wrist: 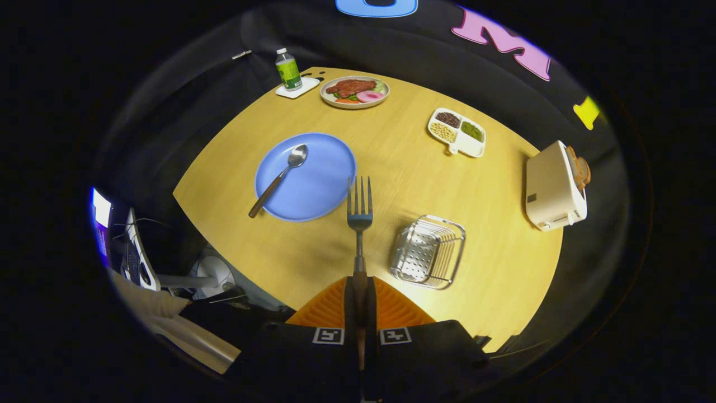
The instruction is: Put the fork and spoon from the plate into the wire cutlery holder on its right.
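The gripper (359, 296) was closed on the fork (359, 215), both fingers (335, 305) pressing on its brown handle, which ran back between them. The fork pointed straight ahead, tines up and away from the fingers, held above the table (403, 168). Its tines overlapped the right edge of the blue plate (316, 184) in this view. The spoon (279, 178) lay on the plate, bowl toward the far side, its brown handle reaching past the near-left rim onto the table. The wire holder (428, 251) stood on the table just ahead and to the right of the fingers, apart from the plate. Beyond were a divided dish (457, 132), a food plate (354, 91), a bottle (288, 69) on a coaster (297, 88), and a toaster (555, 186) at the right edge.
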Demonstrator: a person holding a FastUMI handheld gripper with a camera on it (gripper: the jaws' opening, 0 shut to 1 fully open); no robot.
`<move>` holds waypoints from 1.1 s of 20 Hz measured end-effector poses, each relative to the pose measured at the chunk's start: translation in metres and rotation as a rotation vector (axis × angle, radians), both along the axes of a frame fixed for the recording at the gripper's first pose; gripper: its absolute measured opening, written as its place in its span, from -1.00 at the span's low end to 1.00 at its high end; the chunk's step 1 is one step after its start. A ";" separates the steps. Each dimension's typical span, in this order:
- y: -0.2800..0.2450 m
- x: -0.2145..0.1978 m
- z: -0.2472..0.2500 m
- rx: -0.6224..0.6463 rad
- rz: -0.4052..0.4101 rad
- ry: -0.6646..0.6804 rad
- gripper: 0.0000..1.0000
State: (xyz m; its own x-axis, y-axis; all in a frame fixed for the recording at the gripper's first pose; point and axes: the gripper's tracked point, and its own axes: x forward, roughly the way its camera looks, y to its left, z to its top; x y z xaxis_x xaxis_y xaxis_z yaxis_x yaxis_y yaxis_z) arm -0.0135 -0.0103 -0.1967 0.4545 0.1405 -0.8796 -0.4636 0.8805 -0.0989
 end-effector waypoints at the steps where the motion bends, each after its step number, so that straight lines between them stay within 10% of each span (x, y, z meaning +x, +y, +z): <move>1: -0.016 0.000 0.005 -0.017 -0.010 0.011 -0.83; 10: -0.104 0.007 -0.011 -0.235 0.104 0.228 -0.83; 22: -0.087 0.048 -0.050 -0.298 0.171 0.446 -0.82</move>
